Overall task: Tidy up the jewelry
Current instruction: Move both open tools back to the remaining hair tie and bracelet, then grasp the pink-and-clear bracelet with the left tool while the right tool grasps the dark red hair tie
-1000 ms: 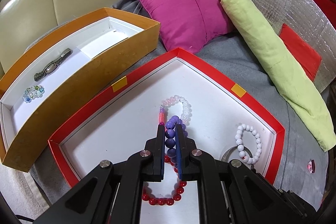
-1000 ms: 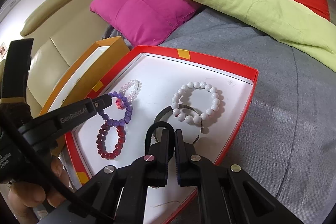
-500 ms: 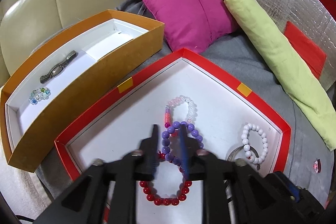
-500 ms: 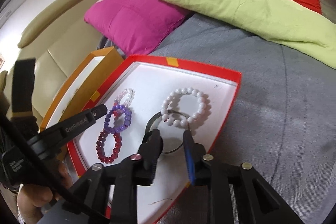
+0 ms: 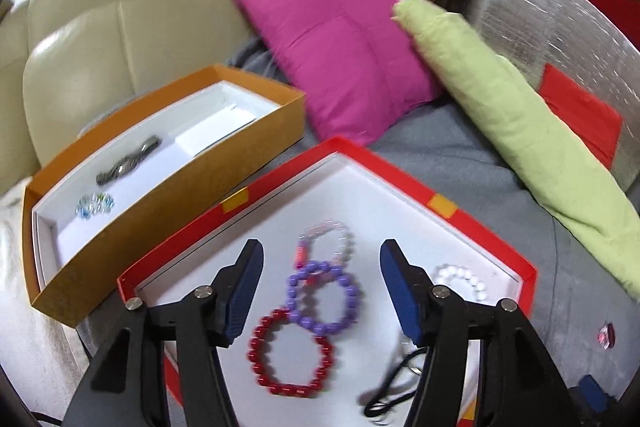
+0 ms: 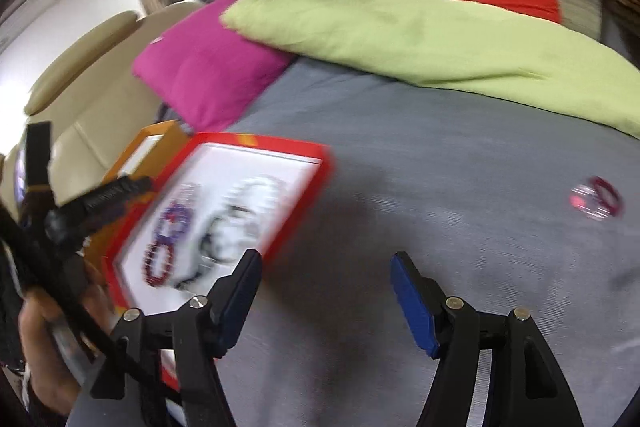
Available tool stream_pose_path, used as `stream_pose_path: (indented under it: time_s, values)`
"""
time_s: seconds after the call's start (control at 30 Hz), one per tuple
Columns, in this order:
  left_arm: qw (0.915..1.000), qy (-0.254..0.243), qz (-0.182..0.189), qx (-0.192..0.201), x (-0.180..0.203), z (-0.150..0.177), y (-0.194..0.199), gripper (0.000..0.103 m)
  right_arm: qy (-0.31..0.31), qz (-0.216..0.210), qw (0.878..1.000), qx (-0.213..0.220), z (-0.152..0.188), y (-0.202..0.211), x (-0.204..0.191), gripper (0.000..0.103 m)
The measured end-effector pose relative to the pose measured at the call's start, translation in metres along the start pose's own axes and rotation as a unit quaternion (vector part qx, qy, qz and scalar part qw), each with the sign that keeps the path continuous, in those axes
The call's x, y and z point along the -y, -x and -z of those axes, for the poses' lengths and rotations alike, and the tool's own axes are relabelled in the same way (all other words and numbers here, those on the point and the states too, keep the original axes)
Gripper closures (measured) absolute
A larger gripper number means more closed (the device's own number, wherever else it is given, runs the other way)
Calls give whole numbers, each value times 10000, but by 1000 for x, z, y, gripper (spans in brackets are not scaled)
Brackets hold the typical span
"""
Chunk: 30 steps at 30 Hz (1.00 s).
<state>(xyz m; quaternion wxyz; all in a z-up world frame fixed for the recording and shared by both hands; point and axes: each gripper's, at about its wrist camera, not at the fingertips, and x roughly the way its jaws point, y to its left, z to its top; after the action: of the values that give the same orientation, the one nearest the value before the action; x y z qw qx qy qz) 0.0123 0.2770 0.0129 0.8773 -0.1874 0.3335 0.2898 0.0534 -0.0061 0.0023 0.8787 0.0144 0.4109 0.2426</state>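
Note:
A red tray [image 5: 400, 169] with a white floor holds a purple bead bracelet [image 5: 324, 297], a red one [image 5: 292, 355], a pale pink one [image 5: 326, 243], a white one [image 5: 462, 281] and a black ring [image 5: 396, 387]. My left gripper [image 5: 320, 253] hovers over the purple bracelet with its jaws opening; the pads touch nothing. My right gripper [image 6: 326, 261] hangs over the grey blanket [image 6: 440, 167], right of the tray [image 6: 320, 155], jaws opening and empty. A small pink and dark red piece [image 6: 596, 199] lies on the blanket to its far right.
An orange box [image 5: 168, 211] left of the tray holds a grey watch [image 5: 128, 161] and a small glass-bead bracelet [image 5: 95, 205]. A magenta cushion [image 5: 344, 47] and a green bolster [image 5: 512, 131] lie behind. A hand [image 6: 40, 339] holds the left gripper [image 6: 116, 191].
Both grippers went from shut to open. The left let go of the purple bracelet and rose a little. The right released the black ring and swung right, off the tray over the blanket.

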Motion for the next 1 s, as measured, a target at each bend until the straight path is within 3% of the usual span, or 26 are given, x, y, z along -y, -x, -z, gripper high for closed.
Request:
stream_pose_path:
  time_s: [0.17, 0.3, 0.37, 0.4, 0.47, 0.6, 0.63, 0.67, 0.7, 0.73, 0.9, 1.0]
  values:
    - [9974, -612, 260, 262, 47, 14, 17, 41, -538, 652, 9963, 138, 9, 24, 89, 33]
    - [9898, -1248, 590, 349, 91, 34, 29, 41, -1217, 1057, 9867, 235, 5, 34, 163, 33]
    - [9854, -1510, 727, 294, 109, 43, 32, 41, -1442, 1200, 9819, 266, -2, 35, 190, 37]
    - [9826, -1664, 791, 243, 119, 50, 32, 41, -1499, 1280, 9801, 242, -9, 33, 202, 47]
    - [9783, -1863, 893, 159, 133, 57, 31, 41, -1477, 1387, 9792, 124, -21, 23, 216, 57]
    - [9708, -2158, 1034, 151, 152, 68, 32, 41, -1319, 1523, 9795, -17, -40, 0, 225, 59]
    - [9689, -2214, 1095, 136, 155, 71, 32, 41, -1273, 1582, 9791, -63, -44, -6, 226, 63]
    - [9671, -2264, 1151, 118, 159, 73, 32, 41, -1212, 1663, 9785, -149, -46, -14, 229, 69]
    - [9653, -2317, 1196, 119, 164, 76, 32, 41, -1159, 1763, 9771, -283, -47, -23, 233, 87]
    - [9629, -2396, 1234, 128, 169, 80, 34, 41, -1103, 1832, 9764, -313, -46, -27, 235, 97]
    - [9464, -2866, 1491, -32, 202, 101, 41, 41, -1133, 1641, 9798, -129, -33, -3, 240, 99]
    - [9326, -3088, 1854, -242, 237, 112, 47, 41, -1407, 1434, 9796, 56, -11, 22, 245, 99]
